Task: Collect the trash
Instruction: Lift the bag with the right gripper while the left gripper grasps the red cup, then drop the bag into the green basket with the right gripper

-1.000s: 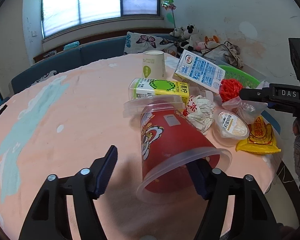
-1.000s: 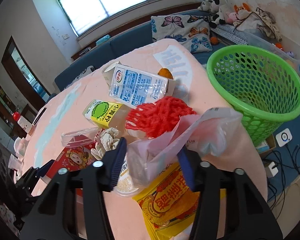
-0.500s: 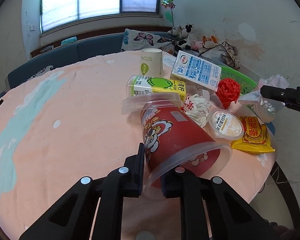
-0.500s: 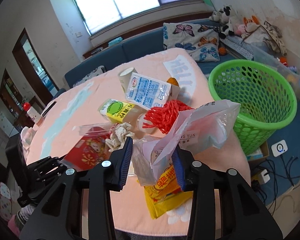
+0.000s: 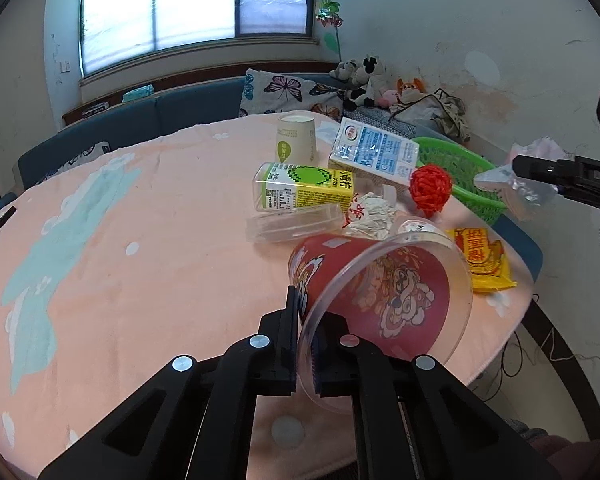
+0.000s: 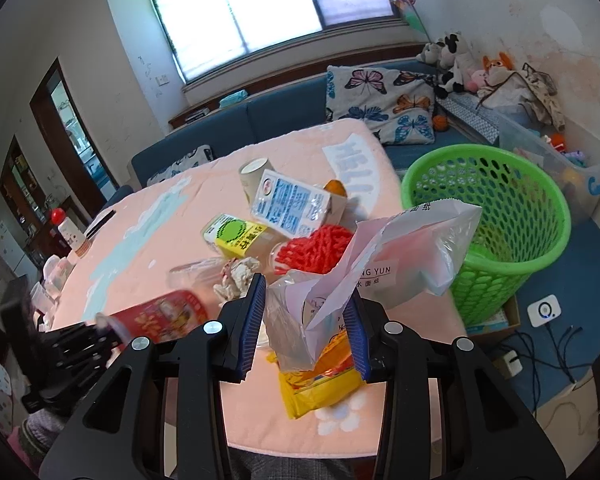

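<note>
Trash on the counter: left tool clamped on the thin clear rim of the red cup, cup tipped; right tool pinching a limp plastic bag, jaws just closing, near the green basket. Rim may flex and slip out; bag could slide free short of the basket.

A blue sofa runs under the window, with a butterfly-print pillow leaning on its back cushions. Beside the pillow sits a heap of plush toys, among them a black-and-white cow, and an orange ball lies on the seat. On the floor, a white power strip trails dark cables.
</note>
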A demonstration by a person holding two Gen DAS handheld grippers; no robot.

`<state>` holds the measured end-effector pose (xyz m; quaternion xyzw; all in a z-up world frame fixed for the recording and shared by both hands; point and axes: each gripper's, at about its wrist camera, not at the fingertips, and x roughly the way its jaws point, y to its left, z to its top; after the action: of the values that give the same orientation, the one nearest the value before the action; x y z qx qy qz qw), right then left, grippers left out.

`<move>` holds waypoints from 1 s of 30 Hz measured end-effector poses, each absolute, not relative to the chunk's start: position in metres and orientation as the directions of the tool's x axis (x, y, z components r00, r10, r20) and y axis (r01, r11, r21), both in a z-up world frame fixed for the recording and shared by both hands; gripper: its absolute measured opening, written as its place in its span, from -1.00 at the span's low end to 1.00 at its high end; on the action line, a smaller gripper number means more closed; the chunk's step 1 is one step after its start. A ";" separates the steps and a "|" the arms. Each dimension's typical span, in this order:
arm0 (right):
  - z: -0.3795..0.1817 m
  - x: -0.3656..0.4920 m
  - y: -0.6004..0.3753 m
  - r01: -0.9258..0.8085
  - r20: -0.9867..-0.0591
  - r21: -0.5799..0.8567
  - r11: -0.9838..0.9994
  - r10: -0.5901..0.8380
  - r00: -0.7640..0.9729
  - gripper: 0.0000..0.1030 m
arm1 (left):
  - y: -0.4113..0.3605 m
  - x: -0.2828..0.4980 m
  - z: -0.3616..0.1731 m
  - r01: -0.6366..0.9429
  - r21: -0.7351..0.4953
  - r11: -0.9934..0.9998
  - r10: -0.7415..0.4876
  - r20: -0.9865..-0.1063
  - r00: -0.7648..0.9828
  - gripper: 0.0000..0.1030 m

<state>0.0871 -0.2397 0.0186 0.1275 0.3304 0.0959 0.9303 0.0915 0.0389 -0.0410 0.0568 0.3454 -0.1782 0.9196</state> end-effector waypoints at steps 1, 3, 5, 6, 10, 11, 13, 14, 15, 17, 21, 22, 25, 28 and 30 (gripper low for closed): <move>0.019 0.087 -0.242 -0.089 -0.590 0.301 0.949 0.259 0.765 -0.24 | 0.040 0.087 -0.039 0.370 -0.018 0.929 -0.291 -0.653 0.699 -0.90; 0.018 0.087 -0.247 -0.077 -0.590 0.297 0.952 0.247 0.769 -0.24 | 0.041 0.081 -0.035 0.373 -0.021 0.928 -0.296 -0.650 0.700 -0.90; 0.018 0.089 -0.254 -0.062 -0.591 0.293 0.954 0.231 0.773 -0.24 | 0.043 0.077 -0.031 0.374 -0.027 0.927 -0.301 -0.649 0.699 -0.90; 0.019 0.090 -0.258 -0.055 -0.591 0.289 0.956 0.224 0.775 -0.24 | 0.044 0.075 -0.029 0.374 -0.028 0.927 -0.301 -0.647 0.700 -0.90; 0.020 0.099 -0.276 -0.018 -0.593 0.262 0.965 0.176 0.786 -0.24 | 0.044 0.070 -0.018 0.377 -0.034 0.926 -0.312 -0.632 0.709 -0.90; 0.021 0.102 -0.281 -0.010 -0.595 0.260 0.966 0.168 0.786 -0.24 | 0.043 0.070 -0.015 0.379 -0.040 0.925 -0.318 -0.629 0.710 -0.90; 0.019 0.109 -0.291 0.010 -0.604 0.257 0.966 0.152 0.782 -0.24 | 0.042 0.070 -0.009 0.387 -0.052 0.921 -0.334 -0.620 0.710 -0.90; 0.018 0.114 -0.298 0.022 -0.609 0.249 0.968 0.139 0.780 -0.24 | 0.041 0.070 -0.006 0.390 -0.055 0.919 -0.339 -0.616 0.712 -0.90; 0.018 0.118 -0.302 0.025 -0.613 0.237 0.971 0.130 0.779 -0.24 | 0.039 0.072 -0.002 0.397 -0.058 0.916 -0.347 -0.611 0.712 -0.90; 0.014 0.126 -0.309 0.041 -0.617 0.201 0.979 0.094 0.781 -0.23 | 0.034 0.075 0.004 0.406 -0.059 0.912 -0.356 -0.604 0.713 -0.90; 0.001 0.145 -0.330 0.079 -0.646 0.175 0.981 0.054 0.762 -0.20 | 0.020 0.088 0.017 0.422 -0.065 0.904 -0.375 -0.591 0.714 -0.90; -0.003 0.150 -0.336 0.089 -0.651 0.171 0.981 0.045 0.758 -0.20 | 0.016 0.094 0.021 0.428 -0.076 0.901 -0.388 -0.585 0.712 -0.90; -0.014 0.166 -0.352 0.119 -0.671 0.151 0.981 0.013 0.742 -0.20 | 0.003 0.107 0.031 0.436 -0.076 0.897 -0.397 -0.573 0.717 -0.90; -0.025 0.183 -0.371 0.137 -0.692 0.155 0.978 0.009 0.722 -0.16 | -0.014 0.125 0.041 0.455 -0.082 0.887 -0.417 -0.567 0.711 -0.90; -0.030 0.191 -0.379 0.140 -0.699 0.148 0.979 0.004 0.715 -0.11 | -0.027 0.137 0.047 0.463 -0.083 0.883 -0.424 -0.564 0.708 -0.90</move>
<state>0.1913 -0.3792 -0.0299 0.0955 0.3757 -0.0369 0.9211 0.1372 -0.0266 0.0474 0.0325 0.2971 -0.2399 0.9237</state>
